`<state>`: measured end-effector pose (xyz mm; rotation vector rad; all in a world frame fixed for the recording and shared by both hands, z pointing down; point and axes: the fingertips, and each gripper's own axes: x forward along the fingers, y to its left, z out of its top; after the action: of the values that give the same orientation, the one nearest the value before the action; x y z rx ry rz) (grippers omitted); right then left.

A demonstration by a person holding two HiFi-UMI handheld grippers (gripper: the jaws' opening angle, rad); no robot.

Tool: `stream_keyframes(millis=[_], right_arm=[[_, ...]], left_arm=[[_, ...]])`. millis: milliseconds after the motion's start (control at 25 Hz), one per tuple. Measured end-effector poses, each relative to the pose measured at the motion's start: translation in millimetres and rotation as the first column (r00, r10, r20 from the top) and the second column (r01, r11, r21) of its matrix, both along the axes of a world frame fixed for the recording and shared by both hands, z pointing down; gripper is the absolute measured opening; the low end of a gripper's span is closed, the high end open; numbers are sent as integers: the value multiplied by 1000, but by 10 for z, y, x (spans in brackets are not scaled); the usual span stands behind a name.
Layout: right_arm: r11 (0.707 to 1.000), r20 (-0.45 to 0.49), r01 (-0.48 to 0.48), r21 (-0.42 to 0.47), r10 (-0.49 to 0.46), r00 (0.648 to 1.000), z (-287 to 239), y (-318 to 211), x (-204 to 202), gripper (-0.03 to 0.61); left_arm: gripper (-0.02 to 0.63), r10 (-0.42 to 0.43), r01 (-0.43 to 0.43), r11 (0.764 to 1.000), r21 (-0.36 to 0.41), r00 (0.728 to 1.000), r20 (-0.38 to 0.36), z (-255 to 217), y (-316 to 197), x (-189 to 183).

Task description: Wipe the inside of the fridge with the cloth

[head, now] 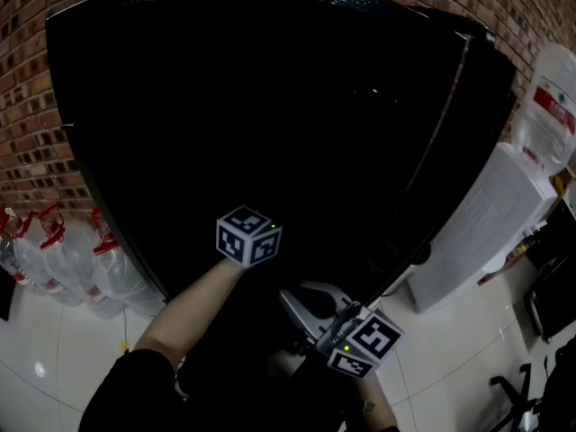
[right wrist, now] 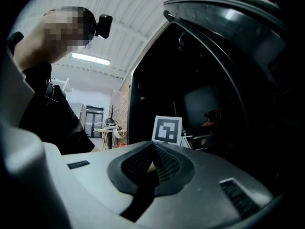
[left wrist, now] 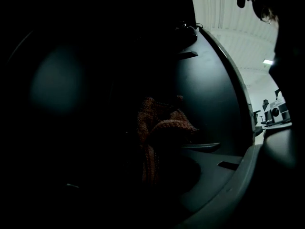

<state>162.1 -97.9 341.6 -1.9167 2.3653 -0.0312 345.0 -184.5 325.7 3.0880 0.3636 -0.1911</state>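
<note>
The black fridge fills the head view, and its inside is too dark to make out. My left arm reaches into it. The left gripper's marker cube shows, but its jaws are lost in the dark. In the left gripper view my left gripper is shut on a reddish-orange knitted cloth that bunches up in front of it. My right gripper hangs low outside the fridge, shut with nothing in it; its ribbed pads meet. From there the cloth shows deep inside, behind the left gripper's marker cube.
Several big water bottles stand on the tiled floor at the left, against a brick wall. A white water dispenser with a bottle on top stands right of the open fridge door's edge.
</note>
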Motion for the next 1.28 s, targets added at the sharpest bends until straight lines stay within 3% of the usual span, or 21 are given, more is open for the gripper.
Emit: stream_keyframes(millis=[320,720,920,1280], right_arm=[[1000,6,0,-11,0,1000,37,-25,67,6],[1000,3,-3,0,3,1000,17,-63,144,5],[1000,8,-6,7,6,1000,7,-69,182,5],[999,15,-27,-21,28,999,35,-80,243,5]], left_arm=[[66,-62,61,998,-11,998,-17,1,-243,172],[66,-129,129,992,5,992,14,-4,-506,392],[66,-164,165,986,-22,986,30,25,-690,549],[66,-213,213,976,-43,977,0,53,-928,689]])
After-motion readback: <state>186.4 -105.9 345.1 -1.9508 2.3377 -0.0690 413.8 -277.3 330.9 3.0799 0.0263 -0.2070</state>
